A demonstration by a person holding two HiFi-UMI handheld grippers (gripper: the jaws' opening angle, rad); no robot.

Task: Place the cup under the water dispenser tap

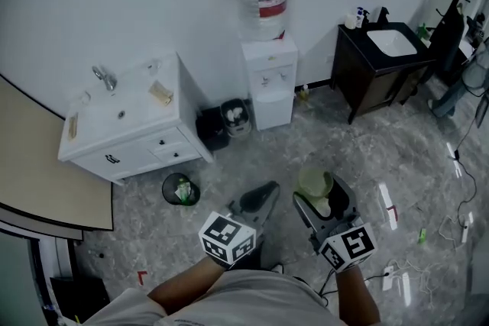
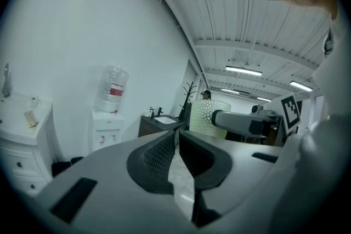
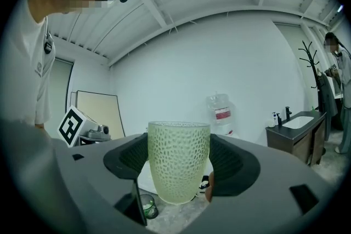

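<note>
Right tool (image 3: pixel 179 157): jaws stand wide and are clamped on the cup (image 3: pixel 179 161), one pad on each side of its wall. The cup is pale green, dimpled, translucent and upright, with its rim above the jaws. Left tool (image 2: pixel 176 142): jaws brought together, only a thin slit between the ribbed pads, nothing in them. Landmark is the water dispenser (image 1: pixel 269 80), a white cabinet against the wall with a clear bottle on top, red band on the bottle. The cup is well apart from the water dispenser, out over the grey marbled floor (image 1: pixel 397 156) in front of it and slightly to its right in the head view; not under the taps. Left tool sits just left of the right tool, equally far from the water dispenser. Left of the water dispenser: a black bin (image 1: pixel 235 117), then a white sink desk (image 1: pixel 130 118). Right of it: a dark sink desk (image 1: pixel 382 65).
</note>
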